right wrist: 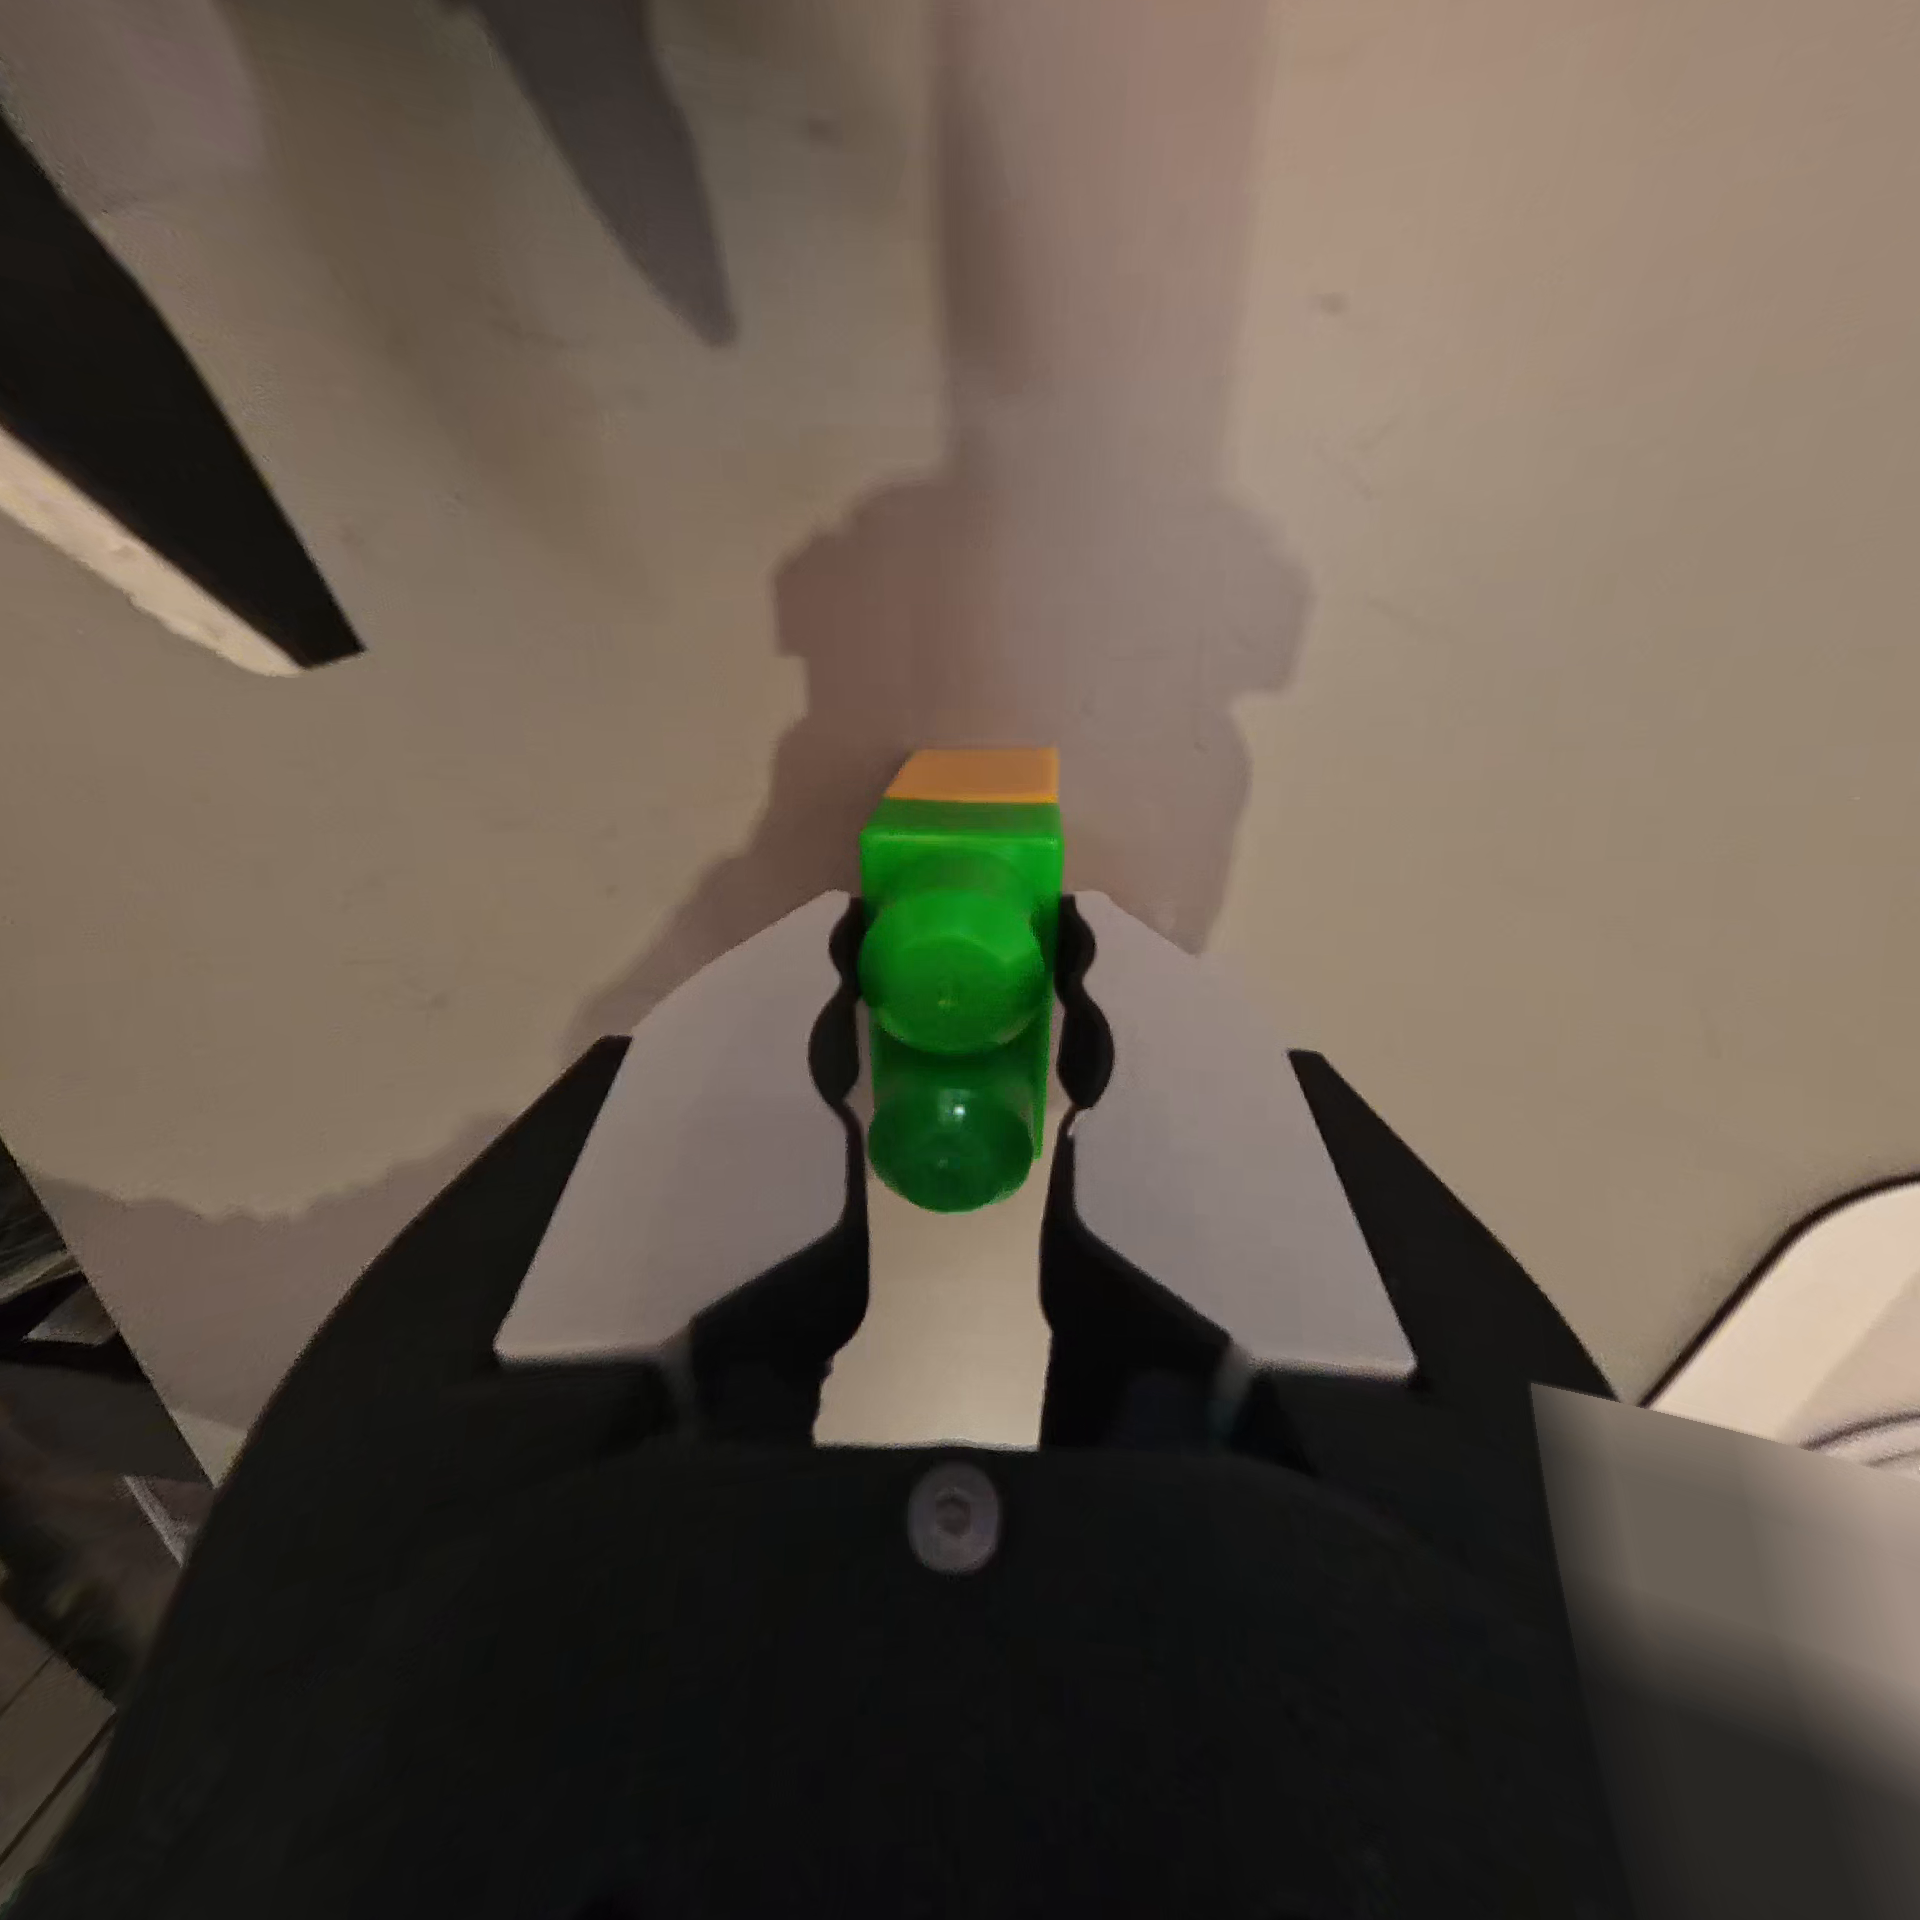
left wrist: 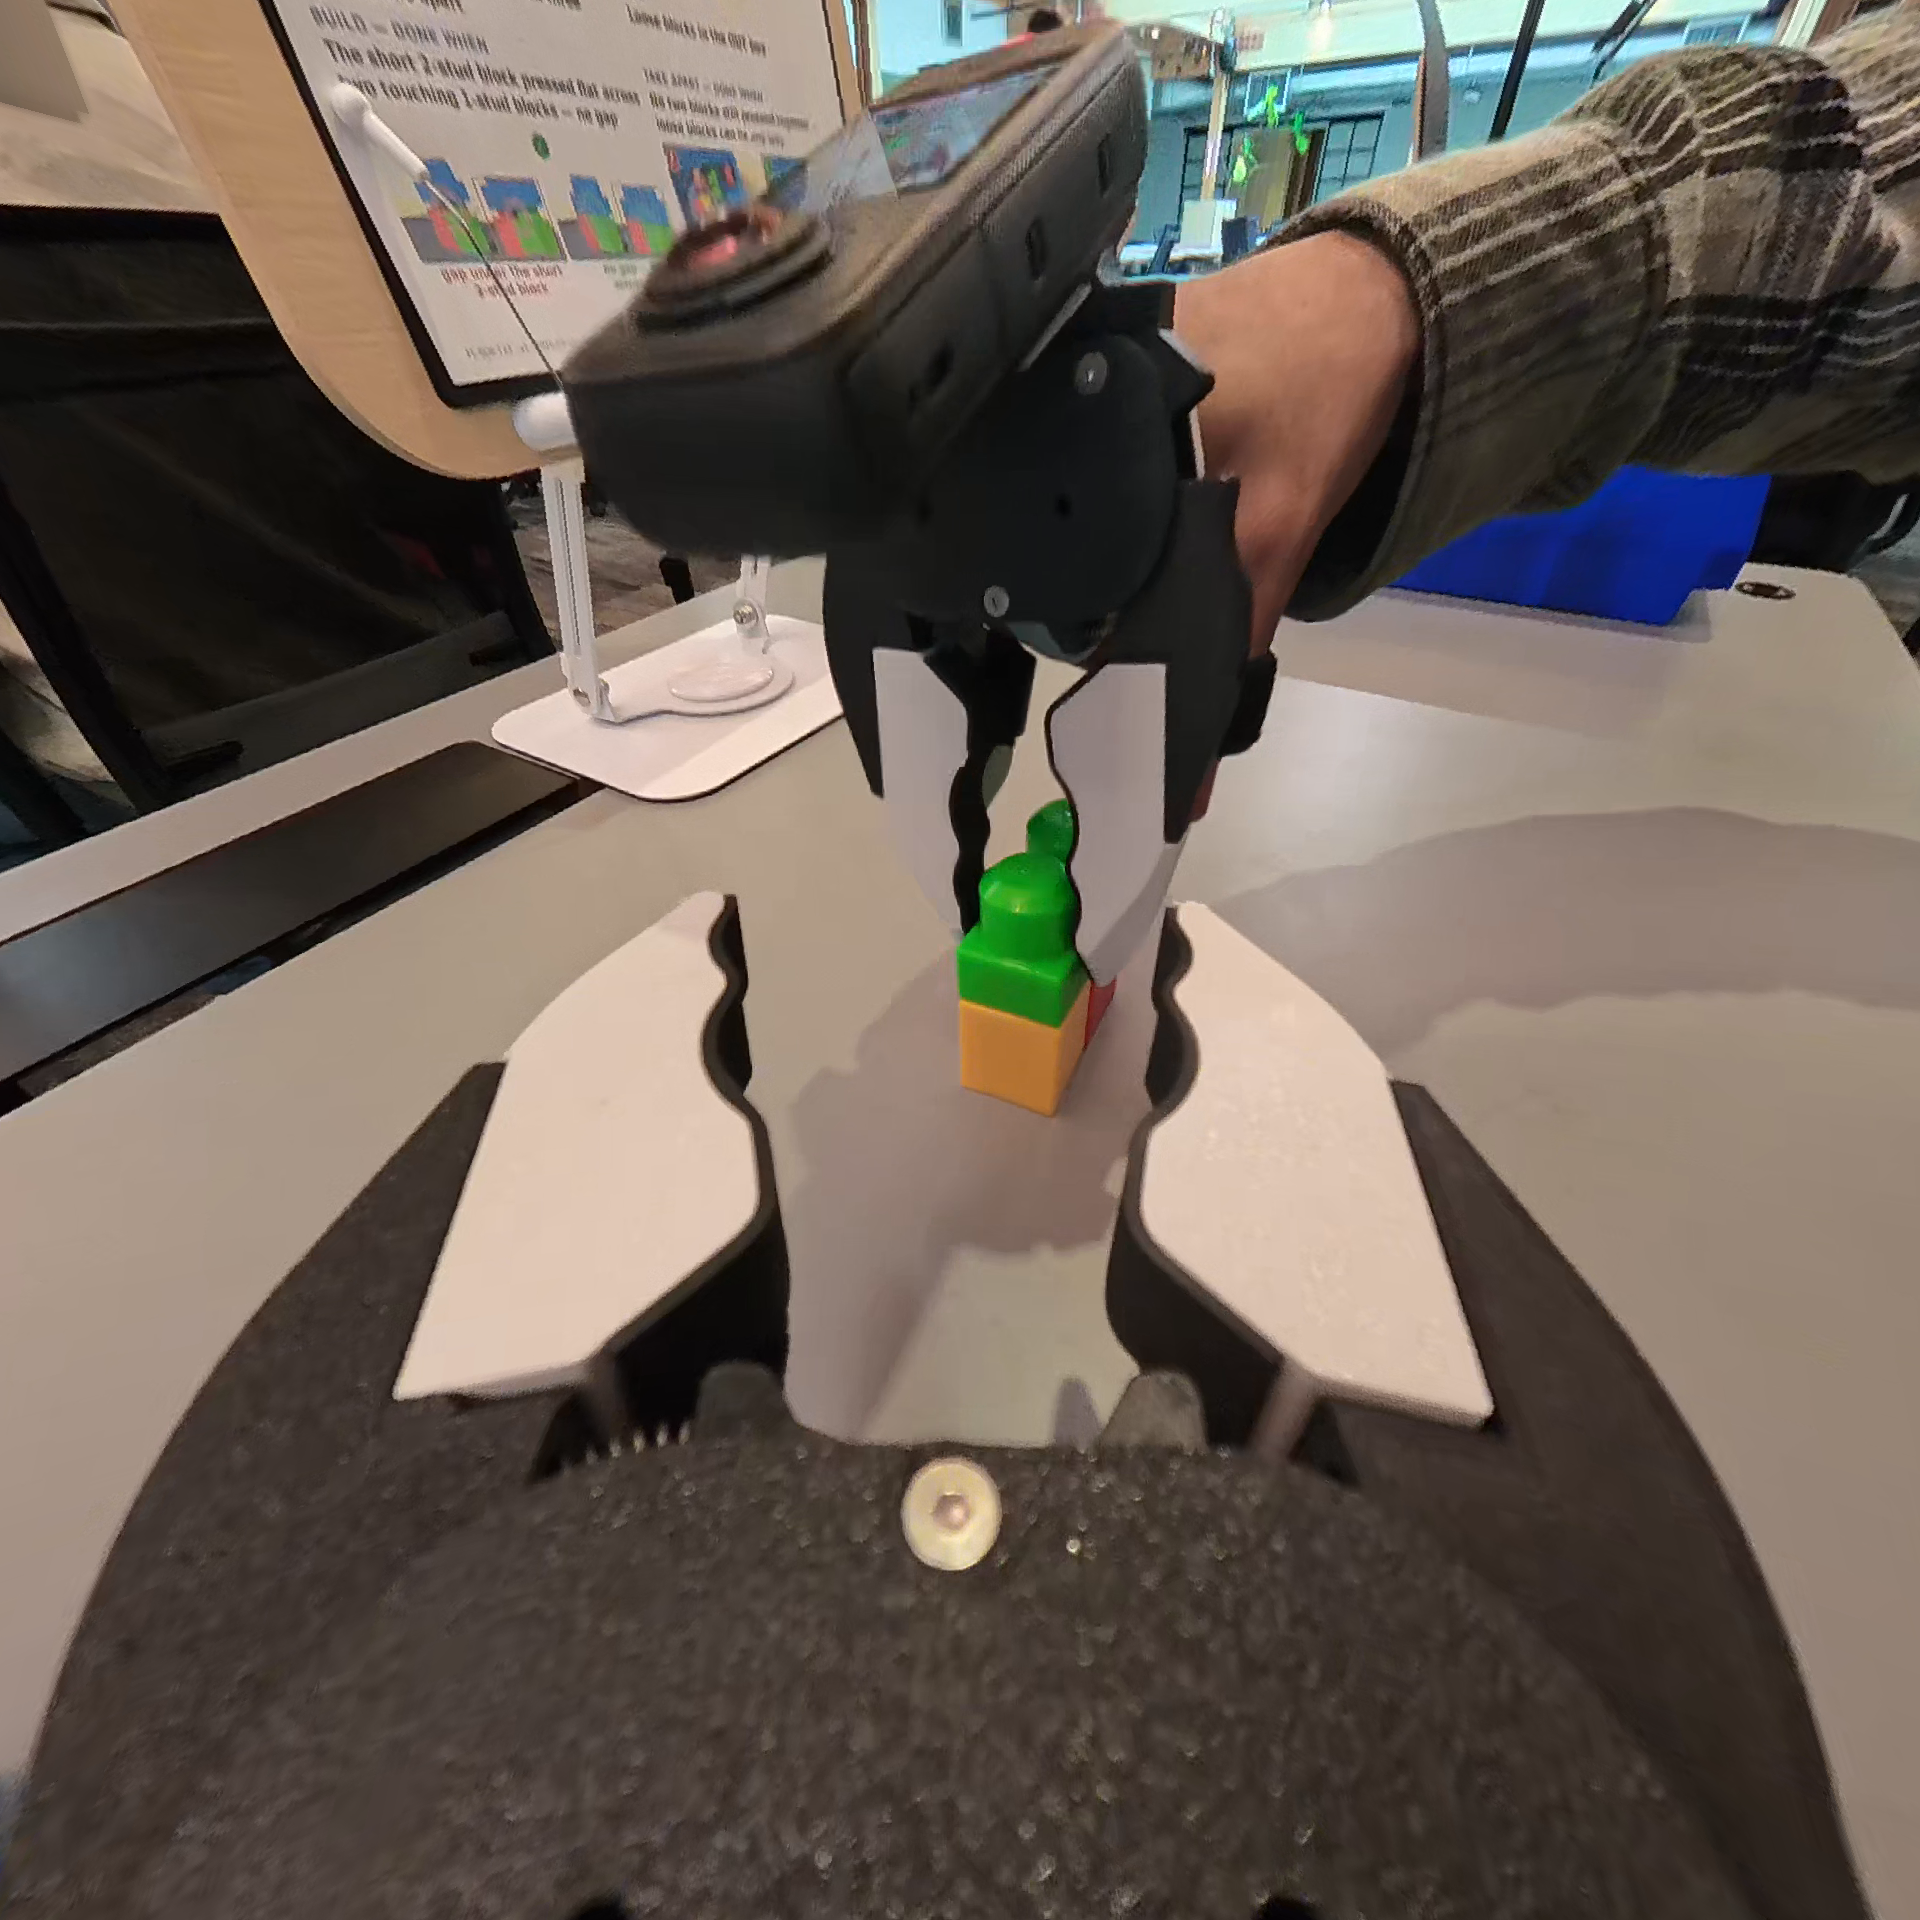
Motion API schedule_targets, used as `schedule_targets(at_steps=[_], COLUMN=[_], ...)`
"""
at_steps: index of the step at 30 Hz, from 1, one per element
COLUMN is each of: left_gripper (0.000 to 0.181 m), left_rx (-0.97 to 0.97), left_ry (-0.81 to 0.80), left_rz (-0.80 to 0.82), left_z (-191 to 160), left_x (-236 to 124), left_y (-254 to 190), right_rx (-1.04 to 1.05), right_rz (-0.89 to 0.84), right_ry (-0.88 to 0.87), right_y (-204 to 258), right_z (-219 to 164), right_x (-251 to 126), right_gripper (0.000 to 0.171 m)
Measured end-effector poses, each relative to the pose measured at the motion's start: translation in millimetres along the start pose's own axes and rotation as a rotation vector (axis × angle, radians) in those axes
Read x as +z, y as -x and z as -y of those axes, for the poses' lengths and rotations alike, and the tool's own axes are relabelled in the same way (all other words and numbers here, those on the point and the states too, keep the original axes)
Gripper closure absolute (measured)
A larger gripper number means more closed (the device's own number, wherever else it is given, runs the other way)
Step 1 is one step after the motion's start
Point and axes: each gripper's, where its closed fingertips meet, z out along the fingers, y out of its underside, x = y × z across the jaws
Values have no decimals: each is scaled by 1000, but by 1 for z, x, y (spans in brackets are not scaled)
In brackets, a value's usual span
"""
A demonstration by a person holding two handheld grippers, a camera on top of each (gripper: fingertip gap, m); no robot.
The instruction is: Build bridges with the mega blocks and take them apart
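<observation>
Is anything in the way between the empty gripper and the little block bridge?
Nothing visible. The left hand-held gripper is open, with only bare table before the orange block. The right hand-held gripper already grips the green block from above.

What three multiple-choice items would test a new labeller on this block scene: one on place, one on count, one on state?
1. Where does the green block sit?
A. On the orange block and the red block
B. Flat on the table
C. In the blue bin

2. How many studs show on the green block?
A. One
B. Two
C. Four

3. What is the left gripper doing?
A. Clamping the orange block
B. Open, holding nothing
C. Lifting the green block

Answers: 1 A, orange and red show directly beneath it. 2 B, the right wrist view shows two in a row. 3 B, its fingers stand apart short of the stack, while the right gripper grips the green block.
</observation>
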Motion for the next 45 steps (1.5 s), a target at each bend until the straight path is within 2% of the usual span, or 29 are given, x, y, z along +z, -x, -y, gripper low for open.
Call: schedule_targets(at_steps=[9,13,14,15,16,20,24,29,33,40,45], left_gripper=[106,106,106,105,104,97,91,87,84,87,93], left_rx=[-19,4,5,7,10,47,25,20,19,58,78], left_ry=[19,36,46,52,60,118,194,295,399,516,543], left_rz=[-11,-23,-28,-38,-48,-64,-116,-146,-186,-203,-226], left_z=[-6,-8,-10,-11,-12,-23,-40,-52,-65,-78,-78], left_x=[2,4,4,5,7,14,23,38,52,71,79], left_y=[0,-4,-5,-7,-9,-16,-19,-13,-13,-17,-21], right_rx=[15,-16,-30,-38,-46,-15,38,115,177,256,287], right_rz=[-25,-37,-57,-89,-103,-120,-157,-188,-184,-181,-164], right_ry=[-6,-66,-79,-98,-117,-286,-415,-582,-674,-714,-701], right_y=[0,-1,-3,-6,-7,-2,12,41,64,80,84], right_z=[-1,1,0,0,-1,0,-23,-61,-86,-119,-132], right_x=[1,0,0,0,-2,-28,-56,-77,-79,-68,-58], right_gripper=[136,136,129,103,90,59,49,50,54,55,55])
